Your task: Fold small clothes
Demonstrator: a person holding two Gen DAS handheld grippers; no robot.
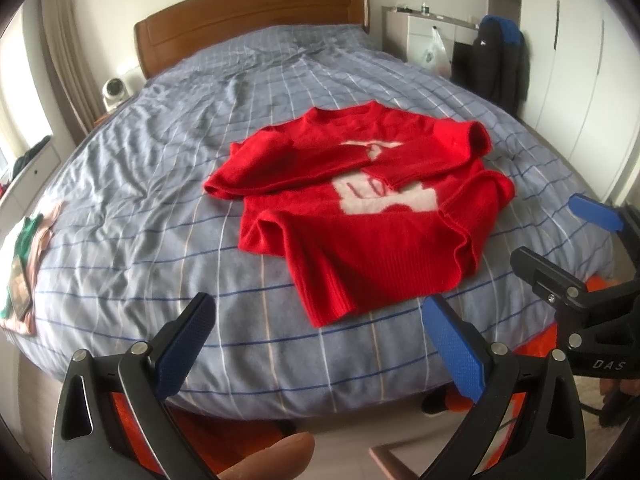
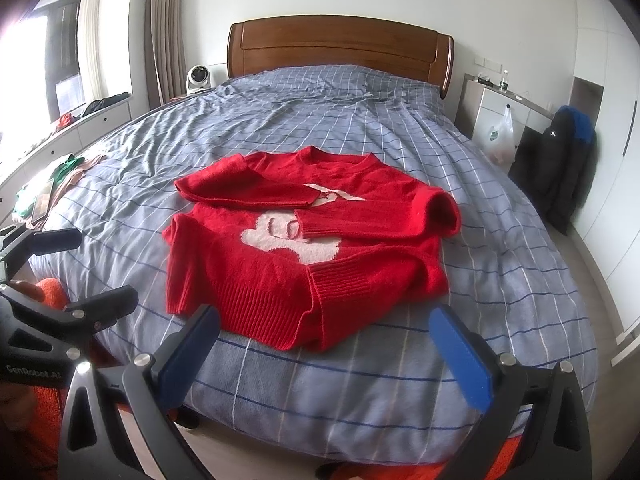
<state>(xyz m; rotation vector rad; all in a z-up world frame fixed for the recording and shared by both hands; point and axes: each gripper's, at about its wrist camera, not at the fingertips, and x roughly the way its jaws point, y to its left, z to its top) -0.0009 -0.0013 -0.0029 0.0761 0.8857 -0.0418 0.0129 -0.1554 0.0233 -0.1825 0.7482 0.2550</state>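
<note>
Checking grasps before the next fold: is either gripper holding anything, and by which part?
Nothing is held. The left gripper and right gripper are open, short of the red sweater.

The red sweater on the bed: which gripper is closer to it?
Right, narrowly. The right gripper hangs open just short of the red sweater hem. The left gripper is open too, slightly farther back, off the hem's left corner.

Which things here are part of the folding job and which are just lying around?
Part of the job:
red sweater, sleeves already folded across
left hand-held gripper, open
right hand-held gripper, open
bed

Just lying about:
green and pink clothes
white fan
plastic bag
dark jacket
</note>
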